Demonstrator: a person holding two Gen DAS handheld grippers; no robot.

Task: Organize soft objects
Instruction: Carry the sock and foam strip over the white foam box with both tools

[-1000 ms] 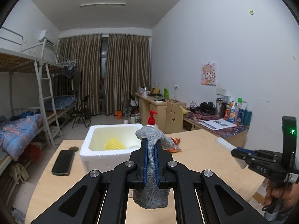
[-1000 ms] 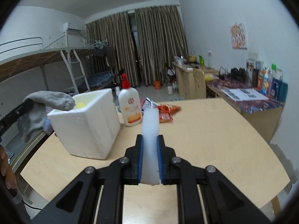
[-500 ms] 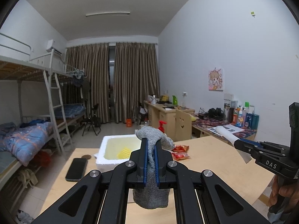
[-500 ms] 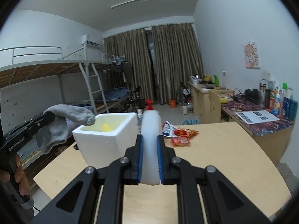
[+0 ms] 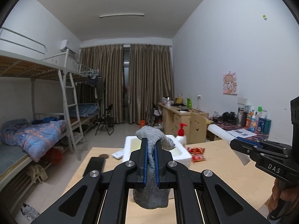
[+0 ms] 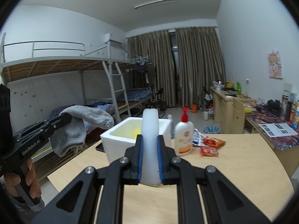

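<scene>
Grey sock [image 5: 151, 169] is pinched tight in the left tongs [image 5: 151, 165], white foam piece [image 6: 150, 147] clamped in the right tongs [image 6: 150, 160], both held above the bench [image 6: 233, 169]. I'd drop each straight over the foam box [image 6: 119, 140], releasing low.

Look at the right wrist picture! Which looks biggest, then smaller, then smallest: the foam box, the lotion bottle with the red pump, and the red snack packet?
1. white foam box, biggest.
2. lotion bottle.
3. red snack packet, smallest.
All three sit at a similar distance on the table, so the order seems fair.
</scene>
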